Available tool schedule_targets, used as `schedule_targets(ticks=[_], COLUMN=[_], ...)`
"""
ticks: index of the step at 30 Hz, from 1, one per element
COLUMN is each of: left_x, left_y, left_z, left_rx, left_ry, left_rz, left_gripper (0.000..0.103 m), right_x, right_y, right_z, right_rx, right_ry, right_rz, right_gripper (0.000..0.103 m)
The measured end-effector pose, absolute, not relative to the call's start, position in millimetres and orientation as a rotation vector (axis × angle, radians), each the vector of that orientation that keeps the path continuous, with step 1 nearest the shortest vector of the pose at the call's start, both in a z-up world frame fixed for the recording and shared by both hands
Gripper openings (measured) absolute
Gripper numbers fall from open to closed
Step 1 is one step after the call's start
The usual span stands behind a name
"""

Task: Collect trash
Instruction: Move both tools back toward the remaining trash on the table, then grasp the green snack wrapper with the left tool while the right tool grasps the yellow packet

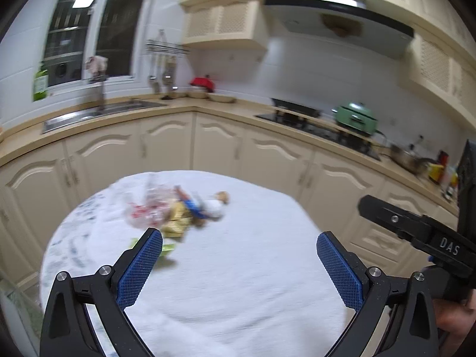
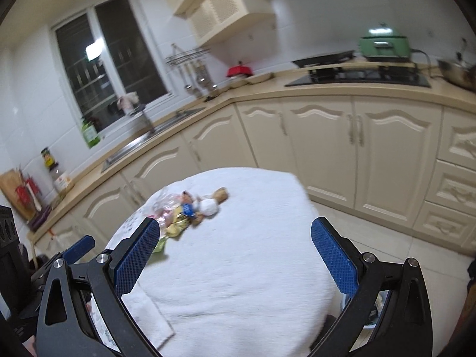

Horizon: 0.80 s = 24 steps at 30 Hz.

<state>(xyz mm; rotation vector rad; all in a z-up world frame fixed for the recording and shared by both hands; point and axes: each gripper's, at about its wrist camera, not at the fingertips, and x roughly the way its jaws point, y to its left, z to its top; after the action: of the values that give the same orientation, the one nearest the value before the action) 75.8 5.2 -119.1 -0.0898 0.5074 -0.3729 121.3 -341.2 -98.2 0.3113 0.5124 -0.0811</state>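
A small heap of trash [image 1: 178, 211] lies on the far left part of a round table under a white cloth [image 1: 238, 267]: clear crumpled plastic [image 1: 148, 205], yellow wrappers [image 1: 178, 223], a blue wrapper, white paper and a brown lump. A green scrap [image 1: 166, 248] lies nearer. My left gripper [image 1: 239, 251] is open above the table, short of the heap. My right gripper [image 2: 235, 242] is open too, above the cloth [image 2: 238, 267]; the heap [image 2: 193, 205] lies ahead of its left finger. Both are empty.
Cream kitchen cabinets [image 1: 220, 145] and a beige counter curve behind the table, with a sink [image 1: 98, 113], a hob [image 1: 315, 125] and a green pot [image 1: 355, 117]. The right gripper's body [image 1: 416, 232] shows at the right of the left wrist view. Tiled floor [image 2: 386, 238] lies right of the table.
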Motion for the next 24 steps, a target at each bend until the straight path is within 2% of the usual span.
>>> schedule_targets(ticks=[5, 12, 24], left_x=[64, 88, 234], left_y=[41, 40, -6], left_z=[-125, -136, -167], left_rx=[-0.127, -0.126, -0.073], left_ry=[0.521, 0.582, 0.76], left_rz=[-0.285, -0.216, -0.156], left_gripper=[0.102, 0.102, 0.102], right_x=[134, 155, 188], right_y=[-314, -294, -320], right_z=[-102, -118, -159], right_rx=[0.251, 0.203, 0.228], right_ry=[0.521, 0.55, 0.638], right_rz=[-0.06, -0.034, -0.028], right_gripper=[0.103, 0.103, 0.103])
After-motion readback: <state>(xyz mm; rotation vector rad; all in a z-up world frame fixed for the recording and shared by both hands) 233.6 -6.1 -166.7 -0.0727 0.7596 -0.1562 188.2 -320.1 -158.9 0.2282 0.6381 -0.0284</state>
